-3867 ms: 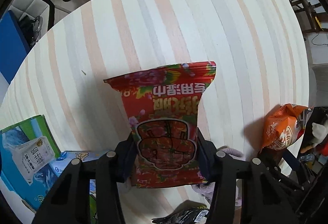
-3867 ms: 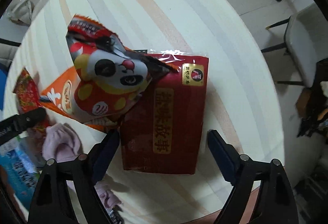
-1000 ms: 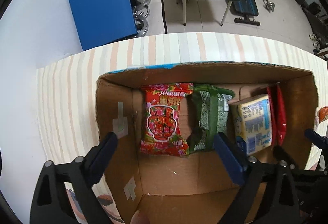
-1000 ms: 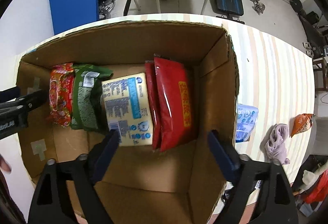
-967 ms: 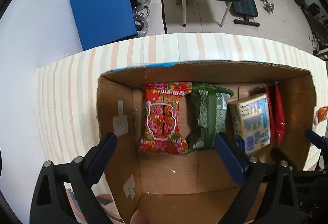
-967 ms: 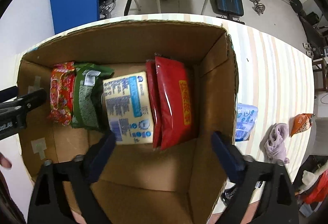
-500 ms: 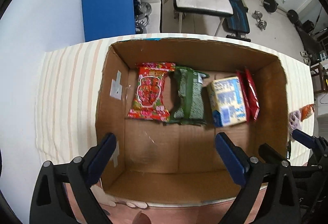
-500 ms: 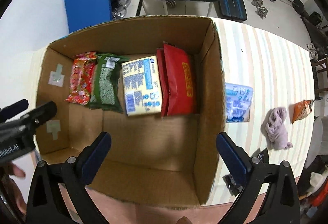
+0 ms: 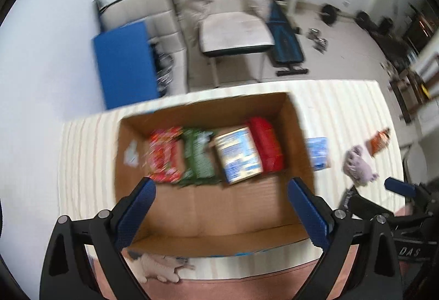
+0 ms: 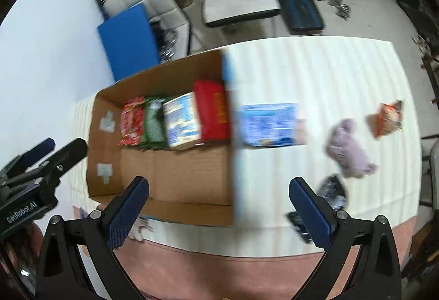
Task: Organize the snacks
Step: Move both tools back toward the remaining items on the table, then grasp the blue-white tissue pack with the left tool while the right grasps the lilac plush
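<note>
An open cardboard box (image 9: 211,206) (image 10: 175,168) sits on the striped table. Standing in a row along its far wall are a red floral pack (image 9: 163,157) (image 10: 131,121), a green pack (image 9: 199,158) (image 10: 153,123), a blue and cream pack (image 9: 237,154) (image 10: 181,118) and red packs (image 9: 266,147) (image 10: 212,113). My left gripper (image 9: 219,209) is open and empty, high above the box's near half. My right gripper (image 10: 219,209) is open and empty above the box's right wall. Both views are blurred.
On the table right of the box lie a blue pack (image 10: 270,124) (image 9: 318,153), a lilac cloth (image 10: 349,151) (image 9: 358,171), an orange snack bag (image 10: 387,118) (image 9: 380,140) and a dark pack (image 10: 329,193). A chair (image 9: 236,33) and weights stand beyond the table.
Both grippers, earlier shut on or around packs on the table, have let go, risen and pulled back from the box. The right view has swung rightward over the table.
</note>
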A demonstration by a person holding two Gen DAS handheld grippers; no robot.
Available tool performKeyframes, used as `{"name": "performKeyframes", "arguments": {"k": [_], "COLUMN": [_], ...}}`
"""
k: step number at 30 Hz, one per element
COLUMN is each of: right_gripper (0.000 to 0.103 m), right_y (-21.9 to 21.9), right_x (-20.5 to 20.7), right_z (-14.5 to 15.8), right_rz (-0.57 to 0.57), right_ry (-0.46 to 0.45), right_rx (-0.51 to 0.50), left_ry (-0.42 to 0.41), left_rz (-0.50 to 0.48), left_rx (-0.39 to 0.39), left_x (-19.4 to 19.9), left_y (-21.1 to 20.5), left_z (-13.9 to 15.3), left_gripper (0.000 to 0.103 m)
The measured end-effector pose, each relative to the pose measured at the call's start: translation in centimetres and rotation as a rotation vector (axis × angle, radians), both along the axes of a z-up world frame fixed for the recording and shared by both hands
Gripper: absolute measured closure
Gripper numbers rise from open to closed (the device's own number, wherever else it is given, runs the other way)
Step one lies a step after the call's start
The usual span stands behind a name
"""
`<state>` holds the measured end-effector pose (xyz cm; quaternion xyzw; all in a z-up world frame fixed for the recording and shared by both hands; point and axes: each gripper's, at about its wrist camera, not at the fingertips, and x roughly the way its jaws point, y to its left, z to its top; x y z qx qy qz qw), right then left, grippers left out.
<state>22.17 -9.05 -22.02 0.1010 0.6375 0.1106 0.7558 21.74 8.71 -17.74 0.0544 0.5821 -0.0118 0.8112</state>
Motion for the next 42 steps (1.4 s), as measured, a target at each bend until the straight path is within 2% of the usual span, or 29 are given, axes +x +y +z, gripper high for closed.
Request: {"name": "performKeyframes", "arguments": {"k": [3,6,9,12,14,17,21,23,26,29,31,32,34,36,40,42], "right_gripper": [0.000,0.000,0.000,0.000,0.000,0.000,0.000,0.000,0.000,0.000,0.006,0.016,0.027,0.027,0.029,0.046], "right_y": [-5.3,-10.0,-13.7,-16.4,-17.8,-18.9,-19.9,-19.9,-19.7,-18.8,-18.3,-18.2,-17.7,-17.2,-16.2,-15.9], "right_x": [0.1,0.8,2.0,2.8,3.1,2.8,2.4,2.5,3.0,3.8,4.3,4.5,4.9,5.3,5.6,5.8], "right_z": [-0.4,-2.3,-5.1,-8.2,-9.9,-11.8,-13.6,-14.4,-15.2,-16.0,-16.8,-17.2,-18.1,-18.9,-20.5,-21.4], "right_rz": [-0.042,-0.075,-0.072,-0.059,-0.039,-0.014,-0.001,0.008,0.026,0.053,0.066,0.069,0.080,0.092,0.115,0.122], "right_ry": [0.018,0.051,0.097,0.147,0.171,0.207,0.228,0.232,0.232,0.231,0.229,0.236,0.250,0.253,0.273,0.294], "right_rx": [-0.044,-0.106,-0.136,-0.171,-0.197,-0.180,-0.168,-0.161,-0.158,-0.163,-0.152,-0.141,-0.130,-0.147,-0.162,-0.152], "left_ry": [0.030,0.096,0.166,0.255,0.319,0.396,0.508,0.521,0.579,0.575,0.589,0.591,0.590,0.608,0.570,0.531], "left_rz": [-0.117,-0.214,-0.385,-0.528,-0.613,-0.768,-0.907,-0.956,-0.981,-1.015,-1.010,-1.017,-1.021,-1.011,-0.982,-0.952], "left_rx": [0.034,0.066,0.162,0.242,0.293,0.392,0.525,0.588,0.624,0.696,0.722,0.717,0.721,0.710,0.712,0.687], "left_x": [2.5,5.2,7.6,8.3,8.1,7.4,6.5,6.3,6.0,5.7,5.9,5.8,5.8,5.8,6.2,6.7], "left_y": [-5.4,-10.5,-16.7,-20.6,-22.1,-24.1,-25.3,-25.6,-25.8,-25.7,-25.3,-25.3,-25.3,-25.3,-25.4,-25.7], "left_z": [-0.9,-3.0,-6.8,-11.0,-13.6,-17.6,-22.1,-23.7,-25.6,-27.0,-27.6,-27.7,-27.9,-28.2,-27.9,-27.0], "left_gripper": [0.004,0.004,0.004,0.004,0.004,0.004,0.004,0.004,0.004,0.004,0.004,0.005,0.012,0.032,0.050,0.054]}}
